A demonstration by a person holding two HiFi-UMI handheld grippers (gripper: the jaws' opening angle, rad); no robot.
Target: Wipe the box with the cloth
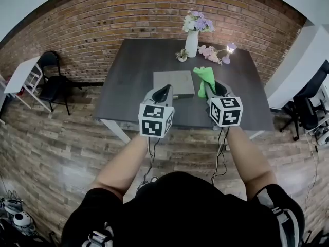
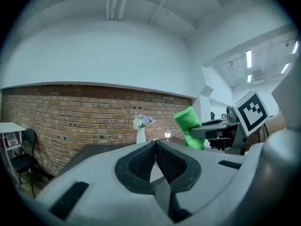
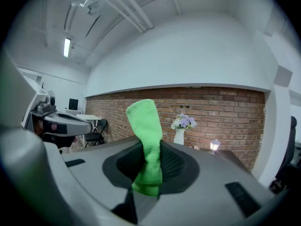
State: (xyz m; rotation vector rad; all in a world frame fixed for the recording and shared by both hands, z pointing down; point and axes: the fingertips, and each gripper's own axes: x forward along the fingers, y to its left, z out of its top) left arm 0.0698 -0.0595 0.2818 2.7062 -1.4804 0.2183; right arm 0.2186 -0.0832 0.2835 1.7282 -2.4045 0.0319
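A flat grey box (image 1: 174, 83) lies on the dark table (image 1: 128, 86), in its middle. The green cloth (image 1: 205, 80) (image 3: 148, 140) stands up from my right gripper (image 1: 211, 89) (image 3: 149, 161), whose jaws are shut on it, just right of the box and above the table. The left gripper view also catches the cloth (image 2: 190, 127), at the right. My left gripper (image 1: 163, 92) (image 2: 155, 158) hovers over the box's near edge, jaws shut with nothing between them. Both grippers are held level, pointing toward the brick wall.
At the table's far edge stand a white vase of flowers (image 1: 192, 37), a pink flower bunch (image 1: 207, 51) and a small lantern lamp (image 1: 229, 51). A black chair (image 1: 53, 81) and a white shelf (image 1: 23, 78) stand at the left, office chairs (image 1: 308, 107) at the right.
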